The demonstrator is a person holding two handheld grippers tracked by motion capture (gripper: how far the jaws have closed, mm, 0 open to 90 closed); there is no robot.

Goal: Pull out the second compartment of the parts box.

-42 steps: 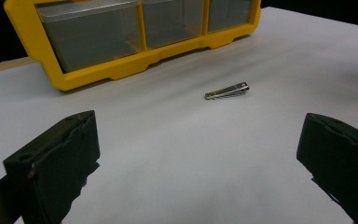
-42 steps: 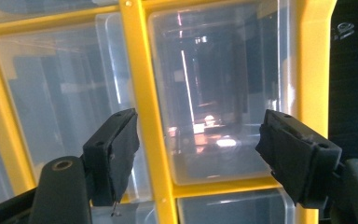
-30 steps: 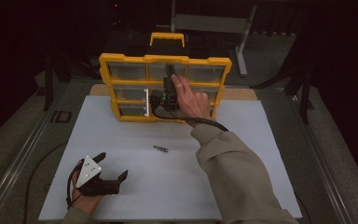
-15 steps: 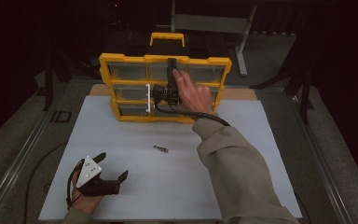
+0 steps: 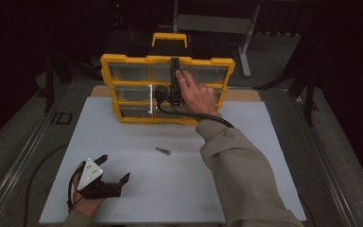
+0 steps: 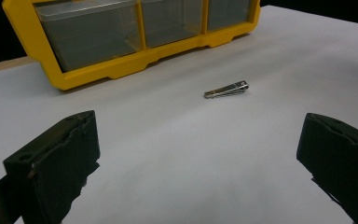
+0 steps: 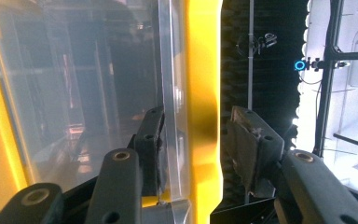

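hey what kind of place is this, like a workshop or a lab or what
Probably a lab set up for recording handling tasks: a white-topped table in a dark room, a yellow drawer organizer standing on it, and camera gear on stands in the right gripper view.

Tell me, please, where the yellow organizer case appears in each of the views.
High view: yellow organizer case stands upright at the table's far edge, centre.
Left gripper view: its lower corner lies top left.
Right gripper view: its yellow rim runs vertically, centre.
Shared landmark: the clear drawers.

Glossy yellow plastic organizer (image 5: 166, 60) with clear smooth drawers, shiny metal clip (image 6: 226, 89), matt white tabletop (image 5: 179, 189).
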